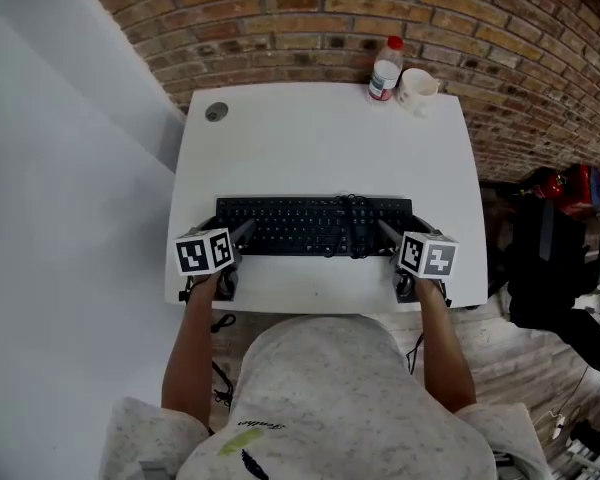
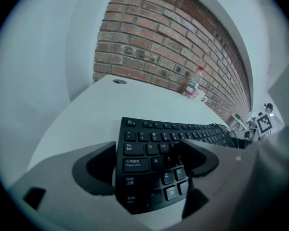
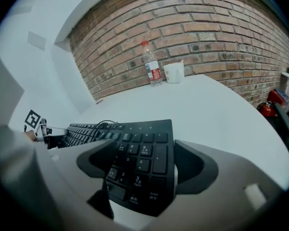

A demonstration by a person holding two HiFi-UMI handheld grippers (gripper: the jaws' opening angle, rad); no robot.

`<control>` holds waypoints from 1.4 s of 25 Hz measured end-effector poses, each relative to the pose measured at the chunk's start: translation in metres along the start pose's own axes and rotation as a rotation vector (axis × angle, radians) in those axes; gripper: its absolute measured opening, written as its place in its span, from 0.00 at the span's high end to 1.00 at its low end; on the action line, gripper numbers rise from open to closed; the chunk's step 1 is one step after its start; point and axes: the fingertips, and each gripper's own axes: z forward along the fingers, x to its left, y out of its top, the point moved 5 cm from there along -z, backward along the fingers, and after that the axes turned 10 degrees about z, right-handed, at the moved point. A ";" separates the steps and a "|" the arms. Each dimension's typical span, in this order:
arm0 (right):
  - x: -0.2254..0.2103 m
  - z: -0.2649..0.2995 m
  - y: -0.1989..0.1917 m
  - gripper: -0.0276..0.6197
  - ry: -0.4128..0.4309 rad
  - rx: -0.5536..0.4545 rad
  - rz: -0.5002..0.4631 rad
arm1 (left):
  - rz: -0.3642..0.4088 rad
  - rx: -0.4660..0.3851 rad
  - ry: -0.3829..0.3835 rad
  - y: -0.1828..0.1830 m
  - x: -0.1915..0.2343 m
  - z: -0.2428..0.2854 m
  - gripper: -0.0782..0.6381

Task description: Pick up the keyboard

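A black keyboard (image 1: 310, 226) lies flat across the near part of the white table (image 1: 320, 138), with a black cable (image 1: 352, 208) looped over its right half. My left gripper (image 1: 238, 236) is open at the keyboard's left end (image 2: 139, 150): one jaw stands just outside the left edge, the other over the letter keys. My right gripper (image 1: 390, 234) is open at the number-pad end (image 3: 144, 153): one jaw hangs over the keys, the other sits beside the right edge with a thin strip of table showing between them. Neither pair of pads presses on it.
A plastic bottle (image 1: 385, 68) with a red cap and a white cup (image 1: 417, 88) stand at the table's far edge by the brick wall. A round cable hole (image 1: 216, 112) is at the far left corner. Dark equipment and a red object (image 1: 565, 183) sit on the floor to the right.
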 end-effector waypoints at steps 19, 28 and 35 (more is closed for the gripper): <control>-0.001 -0.003 0.003 0.39 0.006 -0.005 0.031 | 0.011 -0.065 0.019 0.000 -0.003 -0.005 0.34; 0.015 -0.027 0.020 0.39 0.029 -0.095 -0.006 | 0.027 -0.153 0.023 0.016 -0.010 -0.031 0.33; 0.036 -0.062 0.047 0.38 0.057 -0.214 -0.070 | 0.049 -0.269 0.021 0.042 -0.020 -0.064 0.33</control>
